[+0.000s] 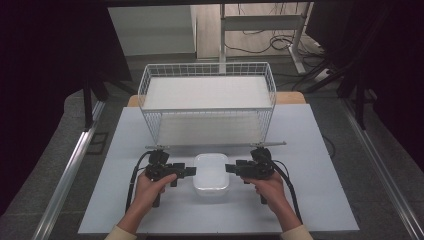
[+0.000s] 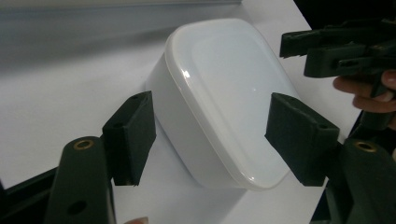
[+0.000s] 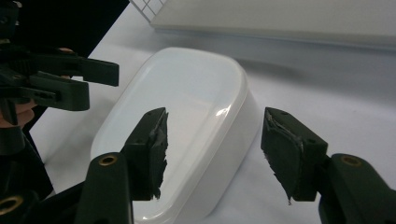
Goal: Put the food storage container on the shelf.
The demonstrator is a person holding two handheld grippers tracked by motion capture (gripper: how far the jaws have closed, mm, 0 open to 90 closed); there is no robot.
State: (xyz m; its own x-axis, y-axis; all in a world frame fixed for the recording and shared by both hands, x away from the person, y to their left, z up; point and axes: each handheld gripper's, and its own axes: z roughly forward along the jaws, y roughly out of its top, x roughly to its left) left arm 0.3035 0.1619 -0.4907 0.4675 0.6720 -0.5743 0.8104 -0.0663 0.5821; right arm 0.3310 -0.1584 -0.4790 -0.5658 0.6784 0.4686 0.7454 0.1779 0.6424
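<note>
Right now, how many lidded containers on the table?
1: a white lidded container near the table's front, between the left gripper and right gripper. Wire basket behind looks empty.

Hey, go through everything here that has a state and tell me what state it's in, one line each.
White container: lid on, flat on the table, not gripped.
Wire basket: upright behind the container, no loose items visible inside.
Left gripper: open, jaws either side of the container's end.
Right gripper: open, jaws straddling the opposite end.

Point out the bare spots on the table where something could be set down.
The white table is bare left of the left gripper, right of the right gripper, and beside the wire basket on both sides. It is crowded at the centre, where both grippers flank the white lidded box.
</note>
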